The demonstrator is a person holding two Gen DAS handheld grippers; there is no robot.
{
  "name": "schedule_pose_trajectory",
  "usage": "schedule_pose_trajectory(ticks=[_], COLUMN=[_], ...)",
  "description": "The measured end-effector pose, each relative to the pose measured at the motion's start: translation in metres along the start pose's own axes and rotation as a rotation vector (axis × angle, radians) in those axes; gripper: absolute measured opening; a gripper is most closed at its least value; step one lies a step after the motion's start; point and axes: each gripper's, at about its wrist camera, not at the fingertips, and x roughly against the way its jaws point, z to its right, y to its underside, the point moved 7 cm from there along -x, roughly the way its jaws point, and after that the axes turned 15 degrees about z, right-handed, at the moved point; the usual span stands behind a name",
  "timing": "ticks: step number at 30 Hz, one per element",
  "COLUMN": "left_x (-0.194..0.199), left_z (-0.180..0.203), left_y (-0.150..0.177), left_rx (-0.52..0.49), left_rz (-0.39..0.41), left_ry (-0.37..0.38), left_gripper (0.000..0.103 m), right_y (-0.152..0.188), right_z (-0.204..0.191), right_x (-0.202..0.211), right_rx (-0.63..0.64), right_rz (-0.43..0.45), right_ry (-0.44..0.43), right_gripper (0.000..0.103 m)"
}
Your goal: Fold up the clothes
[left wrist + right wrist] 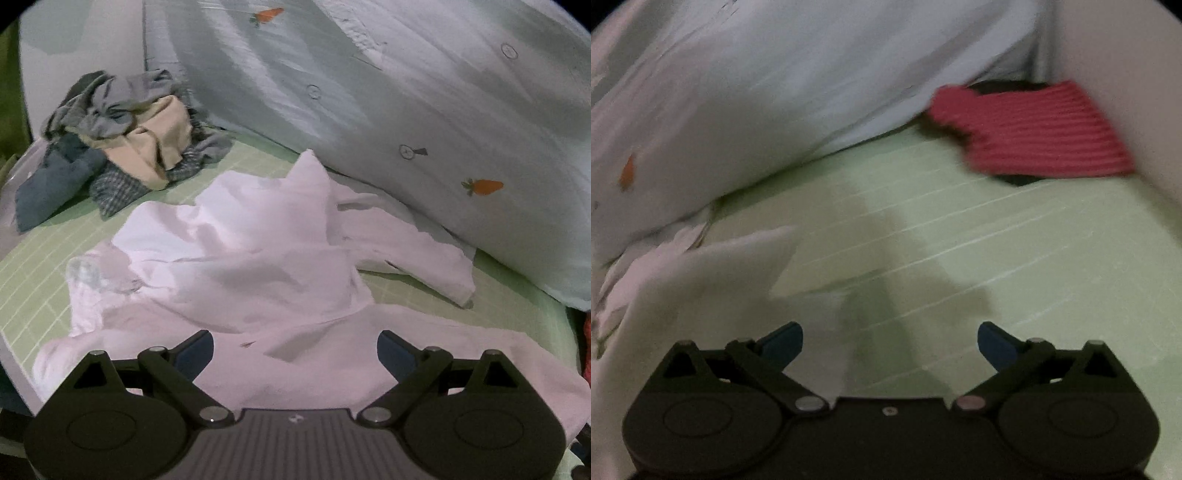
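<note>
- left gripper spread wide, empty, over the pale pink garment rumpled on the green sheet.
- right gripper also released; garment corner at ten o'clock.
- risk: grabbing rumpled layers together would likely skew the fold.

Crumpled pink shirt between spread fingers

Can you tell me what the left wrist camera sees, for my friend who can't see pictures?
A crumpled pale pink garment lies on a green checked bed sheet, right in front of the open left gripper. A pile of clothes sits behind it, beside a carrot-print quilt.
</note>
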Motion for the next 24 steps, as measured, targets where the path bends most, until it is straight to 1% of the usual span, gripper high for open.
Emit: schedule_pose_trajectory(ticks=[2,4,5,6,7,8,9,10,11,13,15,18,20,21,22,24], left_x=[-0.006,-0.011,-0.012,-0.015,-0.017,-0.019,-0.022,-0.025,-0.028,-0.034,-0.038,-0.04,-0.043,-0.043,-0.044,-0.045], left_z=[0.007,0.016,0.019,0.02,0.022,0.023,0.024,0.025,0.026,0.029,0.033,0.04,0.044,0.046,0.047,0.048], left_y=[-0.003,-0.006,-0.007,-0.007,-0.008,-0.008,-0.008,-0.008,-0.009,-0.012,-0.015,-0.019,-0.019,-0.018,-0.017,-0.016], left_rx=[-0.007,-0.02,-0.028,-0.03,-0.032,-0.026,-0.015,-0.004,0.005,0.013,0.007,-0.008,-0.016,-0.018,-0.02,-0.022], left_rz=[0.0,0.006,0.009,0.008,0.007,0.003,-0.001,-0.005,-0.008,-0.01,-0.001,0.009,0.007,0.005,0.002,0.0], left_ry=[0.004,0.002,0.0,-0.004,-0.008,-0.011,-0.015,-0.018,-0.019,-0.016,-0.011,0.004,0.01,0.013,0.017,0.019], left_gripper=[0.095,0.095,0.095,0.095,0.095,0.095,0.095,0.095,0.095,0.095,0.095,0.095,0.095,0.095,0.095,0.095], right_y=[0.001,0.0,0.0,-0.001,-0.003,-0.005,-0.007,-0.011,-0.016,-0.037,-0.072,-0.136,-0.173,-0.184,-0.193,-0.192], right_z=[-0.013,-0.024,-0.028,-0.029,-0.03,-0.029,-0.029,-0.026,-0.023,-0.013,0.007,0.043,0.065,0.072,0.078,0.088], right_x=[-0.013,-0.023,-0.029,-0.033,-0.036,-0.038,-0.04,-0.043,-0.045,-0.043,-0.045,-0.044,-0.038,-0.034,-0.03,-0.02], right_rx=[0.061,0.13,0.149,0.156,0.154,0.145,0.135,0.129,0.13,0.15,0.166,0.14,0.117,0.105,0.094,0.06], right_rz=[-0.007,-0.014,-0.024,-0.035,-0.048,-0.062,-0.077,-0.094,-0.1,-0.055,0.027,0.192,0.319,0.351,0.371,0.384], right_ry=[-0.01,-0.036,-0.052,-0.066,-0.08,-0.094,-0.108,-0.116,-0.12,-0.107,-0.036,0.112,0.198,0.219,0.233,0.245], right_gripper=[0.094,0.081,0.076,0.066,0.052,0.042,0.021,0.005,0.004,0.002,0.002,0.003,0.013,0.029,0.042,0.045])
